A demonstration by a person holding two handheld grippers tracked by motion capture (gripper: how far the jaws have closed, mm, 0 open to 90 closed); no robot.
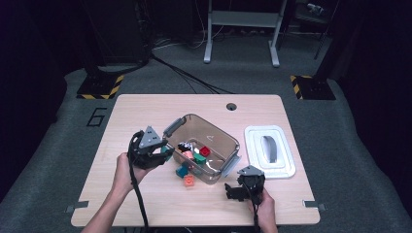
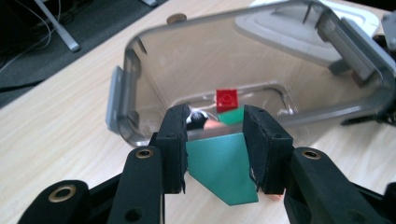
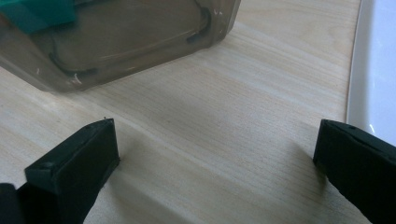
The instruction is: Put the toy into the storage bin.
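My left gripper (image 2: 215, 140): clamped on a green block (image 2: 219, 168), facing the tipped clear bin (image 2: 140, 70). My right gripper (image 3: 215, 154): jaws wide apart, holding nothing, over the tabletop (image 3: 224, 116).

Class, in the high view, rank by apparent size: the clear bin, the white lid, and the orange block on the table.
1. clear bin, largest.
2. white lid, somewhat smaller.
3. orange block, by far the smallest.
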